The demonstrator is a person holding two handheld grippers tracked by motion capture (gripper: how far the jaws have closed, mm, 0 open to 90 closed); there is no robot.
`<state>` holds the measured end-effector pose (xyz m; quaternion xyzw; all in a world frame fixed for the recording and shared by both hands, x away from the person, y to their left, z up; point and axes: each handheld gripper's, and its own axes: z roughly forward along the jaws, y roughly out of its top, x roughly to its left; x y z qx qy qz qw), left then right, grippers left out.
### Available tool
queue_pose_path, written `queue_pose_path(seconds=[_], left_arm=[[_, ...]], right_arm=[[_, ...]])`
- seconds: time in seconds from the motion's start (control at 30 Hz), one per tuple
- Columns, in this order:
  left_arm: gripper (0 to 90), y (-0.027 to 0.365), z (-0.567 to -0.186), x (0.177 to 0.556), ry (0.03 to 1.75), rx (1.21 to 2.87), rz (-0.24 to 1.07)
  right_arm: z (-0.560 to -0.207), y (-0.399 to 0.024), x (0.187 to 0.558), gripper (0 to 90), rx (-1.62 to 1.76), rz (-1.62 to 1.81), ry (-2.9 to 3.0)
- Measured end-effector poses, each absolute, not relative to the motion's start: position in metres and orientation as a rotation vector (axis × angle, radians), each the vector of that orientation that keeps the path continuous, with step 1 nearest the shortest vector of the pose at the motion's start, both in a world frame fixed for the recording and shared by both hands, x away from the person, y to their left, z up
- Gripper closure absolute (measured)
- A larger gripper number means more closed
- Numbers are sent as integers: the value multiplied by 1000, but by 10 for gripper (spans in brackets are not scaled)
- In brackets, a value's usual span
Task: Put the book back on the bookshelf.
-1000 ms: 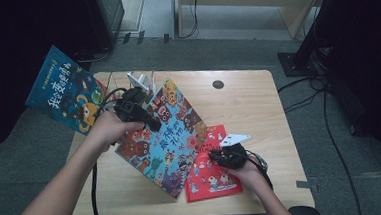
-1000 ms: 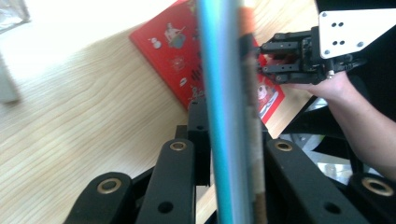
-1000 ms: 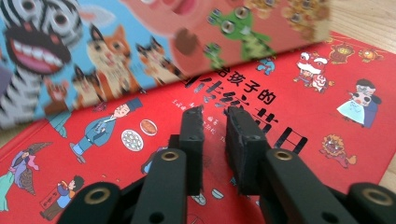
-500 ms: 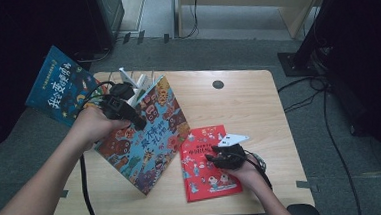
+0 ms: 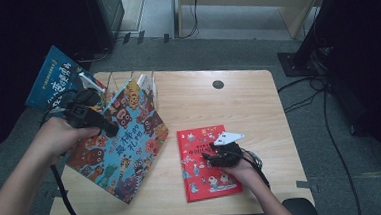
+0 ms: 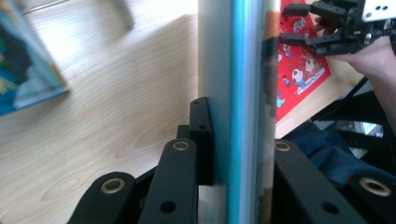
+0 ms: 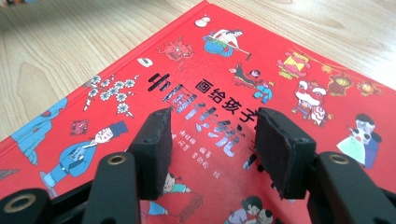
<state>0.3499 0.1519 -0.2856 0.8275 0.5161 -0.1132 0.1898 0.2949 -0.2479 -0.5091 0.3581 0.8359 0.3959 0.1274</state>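
Two handheld grippers, both matte black. Left gripper [image 5: 110, 128]: boxy black body, thick black cable [image 5: 63, 195] trailing from beneath the hand toward the table's near edge. Flat black linkage bars in the left gripper view, brass-coloured pivot bushings [image 6: 113, 185], small round holes alongside. Right gripper [image 5: 207, 159]: white three-cornered plate [image 5: 229, 137] on top with two dark dots, thin black cable along the wrist. Thick rectangular black pads [image 7: 156, 149] on the jaws, slightly rough faces, same brass bushings at the pivots. Forearms bare, no sleeves seen in the high view.
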Motion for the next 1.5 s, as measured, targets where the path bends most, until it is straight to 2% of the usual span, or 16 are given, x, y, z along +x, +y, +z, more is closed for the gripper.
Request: queue_pose_path(seconds=[0.3, 1.0, 1.23, 1.5], left_arm=[[815, 187, -281, 334, 1537, 2283, -272], [813, 275, -271, 311, 1744, 2091, -232], [812, 294, -269, 317, 1798, 2035, -226], [813, 300, -263, 343, 1848, 1979, -184]], right_arm=[[-511, -242, 295, 426, 1003, 1130, 2419], [-512, -241, 297, 416, 994, 1136, 2413], [-512, -241, 297, 418, 995, 1133, 2414], [-512, -240, 298, 423, 986, 1137, 2416]])
